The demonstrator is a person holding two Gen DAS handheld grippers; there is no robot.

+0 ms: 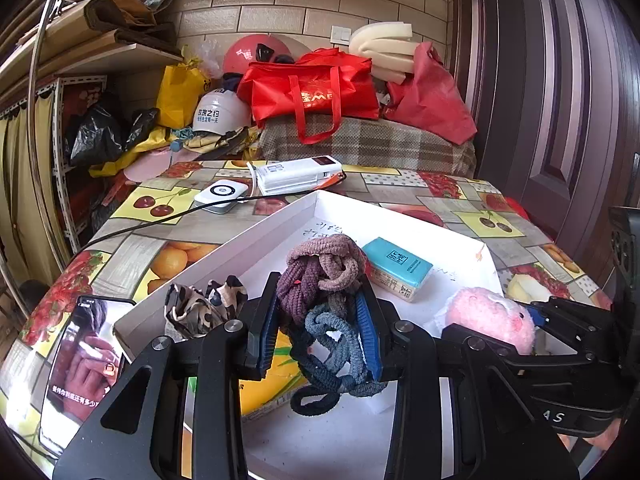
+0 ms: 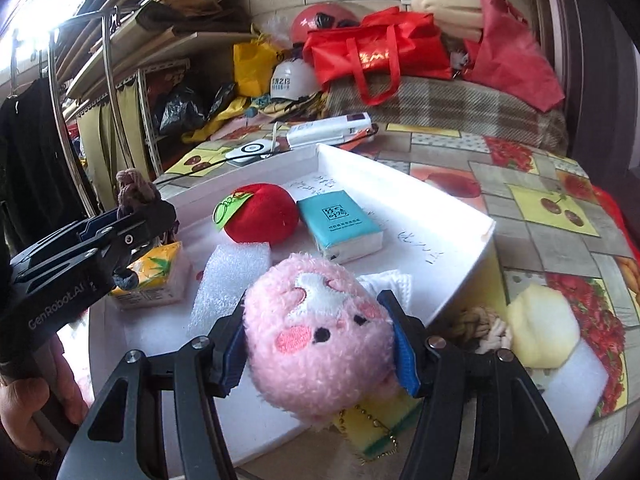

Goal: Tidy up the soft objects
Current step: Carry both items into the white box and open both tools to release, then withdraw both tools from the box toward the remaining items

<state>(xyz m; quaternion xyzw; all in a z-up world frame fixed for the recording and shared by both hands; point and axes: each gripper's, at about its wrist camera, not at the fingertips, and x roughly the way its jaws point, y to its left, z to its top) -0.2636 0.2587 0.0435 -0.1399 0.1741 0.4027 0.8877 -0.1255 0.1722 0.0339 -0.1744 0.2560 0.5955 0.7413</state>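
Covering the table, a glossy fruit-print cloth (image 2: pixel 532 200) runs out of sight under the shallow white box (image 1: pixel 280 216). Over that box the right gripper (image 2: pixel 320 344) pinches a fuzzy round pink plush (image 2: pixel 320 332), hiding a yellow sponge (image 2: pixel 376 428) below; the left gripper (image 1: pixel 320 320) clamps a ropy tangle of hair ties (image 1: pixel 324 292), masking the box floor.

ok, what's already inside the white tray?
In the white tray: a red plush apple, teal tissue pack, white foam block, yellow tissue pack, and a patterned scrunchie. The pink plush hides the near part.
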